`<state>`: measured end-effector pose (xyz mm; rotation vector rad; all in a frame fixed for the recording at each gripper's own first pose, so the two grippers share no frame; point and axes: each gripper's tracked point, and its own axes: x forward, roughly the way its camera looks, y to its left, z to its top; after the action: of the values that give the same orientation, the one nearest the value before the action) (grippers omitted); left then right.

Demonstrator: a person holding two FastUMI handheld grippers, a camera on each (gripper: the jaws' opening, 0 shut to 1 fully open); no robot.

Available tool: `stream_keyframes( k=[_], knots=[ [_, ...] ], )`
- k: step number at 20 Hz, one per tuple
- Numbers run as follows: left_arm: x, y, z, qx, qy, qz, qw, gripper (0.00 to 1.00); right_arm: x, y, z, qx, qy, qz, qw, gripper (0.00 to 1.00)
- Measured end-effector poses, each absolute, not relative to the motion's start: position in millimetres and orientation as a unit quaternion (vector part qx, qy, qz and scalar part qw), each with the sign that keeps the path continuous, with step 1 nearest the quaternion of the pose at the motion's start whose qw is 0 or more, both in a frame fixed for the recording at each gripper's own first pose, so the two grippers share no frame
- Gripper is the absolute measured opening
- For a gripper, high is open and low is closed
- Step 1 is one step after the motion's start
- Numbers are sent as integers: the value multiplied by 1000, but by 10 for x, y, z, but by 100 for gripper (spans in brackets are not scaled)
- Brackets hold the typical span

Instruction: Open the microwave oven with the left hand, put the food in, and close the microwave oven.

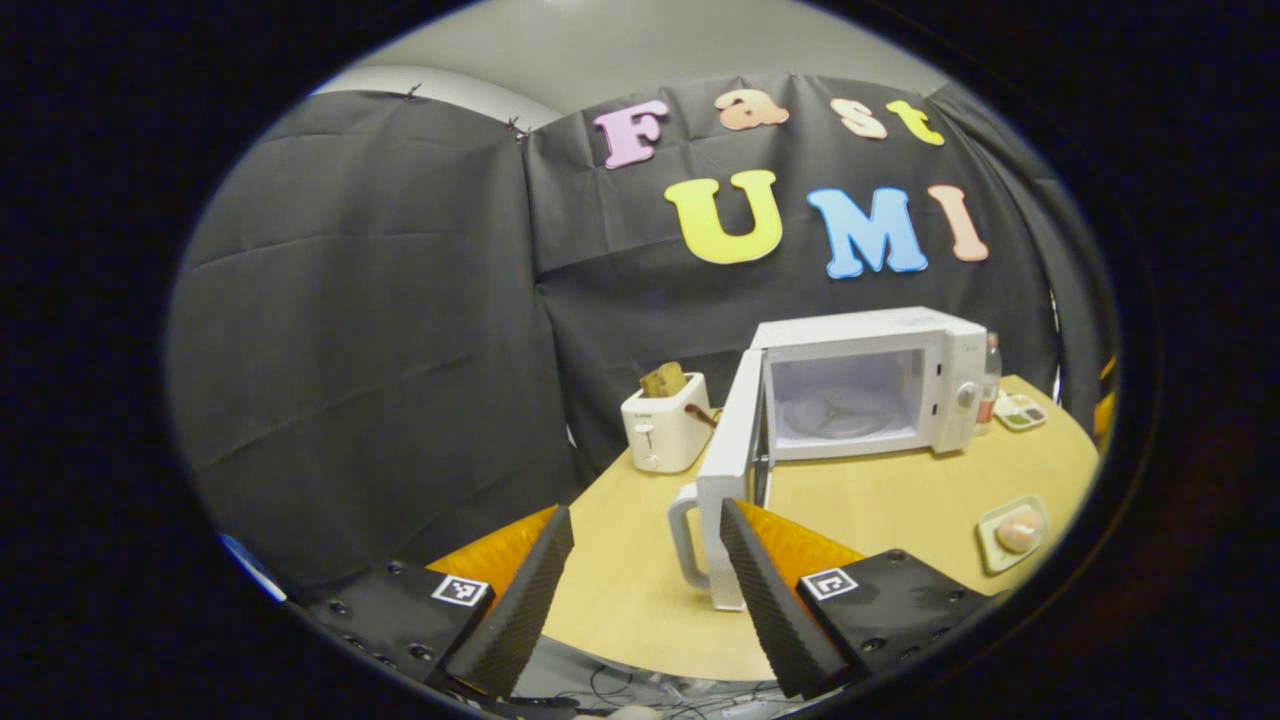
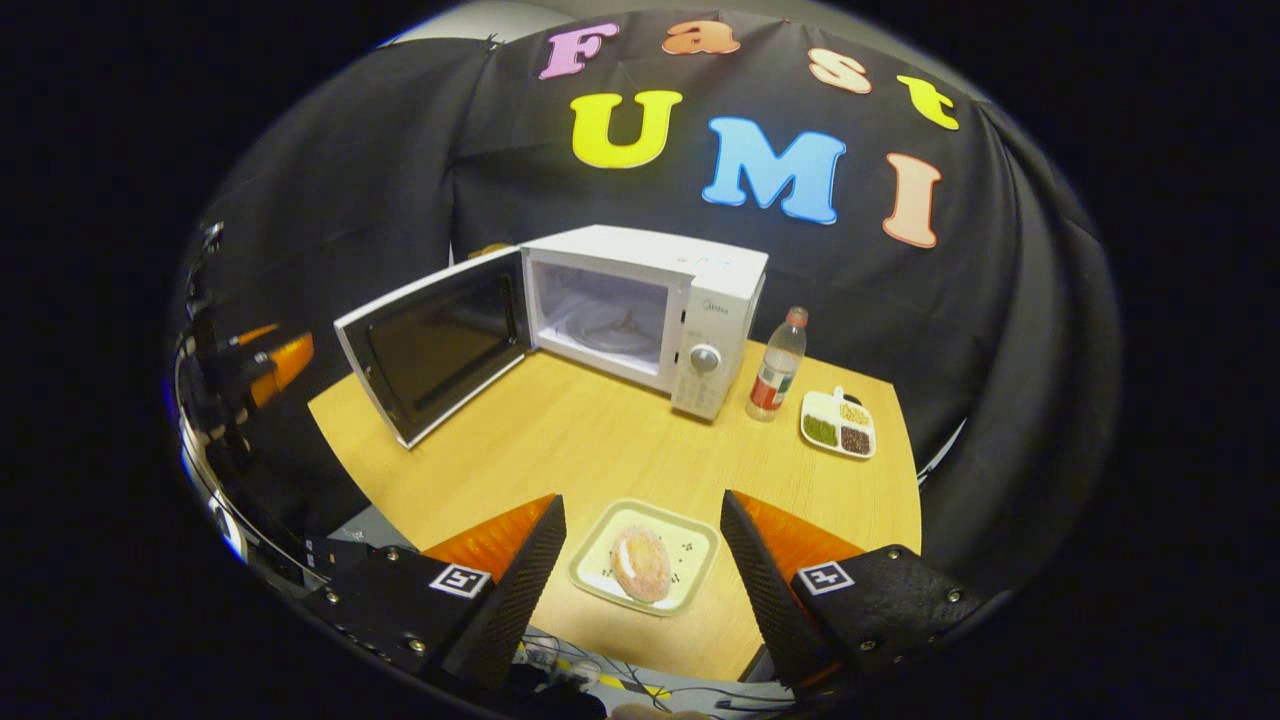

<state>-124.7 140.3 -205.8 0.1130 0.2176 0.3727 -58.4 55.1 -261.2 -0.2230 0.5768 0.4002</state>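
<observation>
The white microwave (image 1: 950,380) (image 2: 715,300) stands at the back of the wooden table with its door (image 1: 728,470) (image 2: 435,345) swung wide open and its bare turntable (image 2: 615,328) in sight. A sugared doughnut (image 2: 641,563) (image 1: 1020,528) lies on a pale square plate (image 2: 690,560) (image 1: 995,550) near the front edge. My right gripper (image 2: 640,545) is open, its fingers on either side of the plate and above it. Just short of the door's handle (image 1: 683,535), my left gripper (image 1: 645,555) is open and holds nothing. The left gripper (image 2: 265,365) also appears far left in the right gripper view.
A white toaster (image 1: 665,425) with a slice in it stands left of the microwave. A drink bottle (image 2: 778,365) (image 1: 990,385) and a divided dish of beans (image 2: 838,425) (image 1: 1020,412) sit to the microwave's right. The open door juts over the table's (image 2: 600,440) left part.
</observation>
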Motion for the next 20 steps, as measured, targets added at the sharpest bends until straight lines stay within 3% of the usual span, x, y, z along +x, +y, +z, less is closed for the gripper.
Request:
stream_keyframes(
  k=[4,7,10,20],
  knots=[
    [-1218,690,-1294,51,66,151,985,100,-668,434,-3272,-104,335,212,912,95],
    [-1174,224,-807,58,39,127,989,94,-604,450,-3637,-105,360,222,900,95],
    [-1120,-91,-447,60,14,113,992,97,-493,487,-3906,-127,377,230,888,96],
    [-930,-297,-172,57,2,101,993,97,-124,610,-4367,-142,413,230,870,96]
  ],
)
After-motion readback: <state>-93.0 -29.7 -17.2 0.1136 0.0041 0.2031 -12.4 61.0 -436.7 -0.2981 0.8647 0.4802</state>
